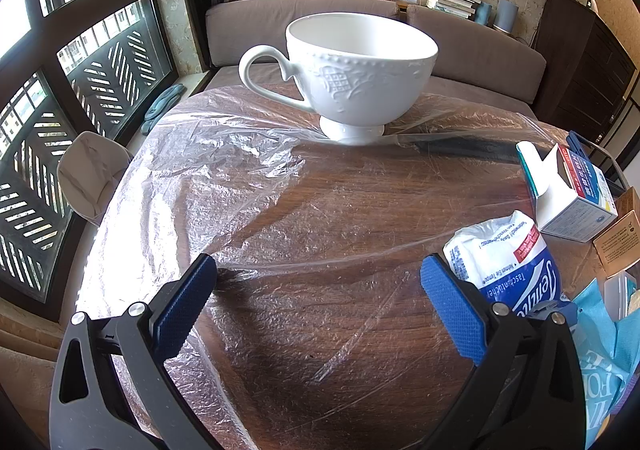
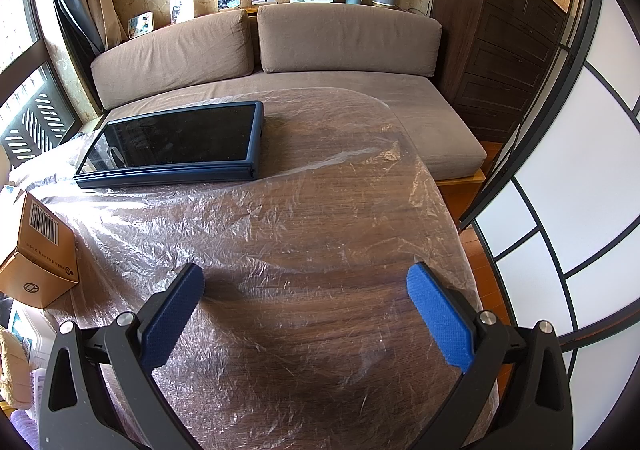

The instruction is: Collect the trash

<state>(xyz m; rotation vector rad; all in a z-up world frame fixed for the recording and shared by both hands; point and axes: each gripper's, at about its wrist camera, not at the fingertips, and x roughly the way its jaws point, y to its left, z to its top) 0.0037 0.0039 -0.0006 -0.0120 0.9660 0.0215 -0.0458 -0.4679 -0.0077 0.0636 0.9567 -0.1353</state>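
While both claws hang over the film-covered bench [image 1: 320, 210], their blue pads stand wide apart with nothing between them. Just beside the right pad of the left claw [image 1: 319, 270] lies a crumpled tissue pack [image 1: 508, 262] (white and blue, touching the pad's outer side), with a small medicine box [image 1: 572, 198] beyond it. Straight ahead of that claw stands a white cup [image 1: 356, 74]. Ahead-left of the right claw [image 2: 306, 280] lies a dark tablet [image 2: 176, 142]; a cardboard box [image 2: 42, 246] sits to its left.
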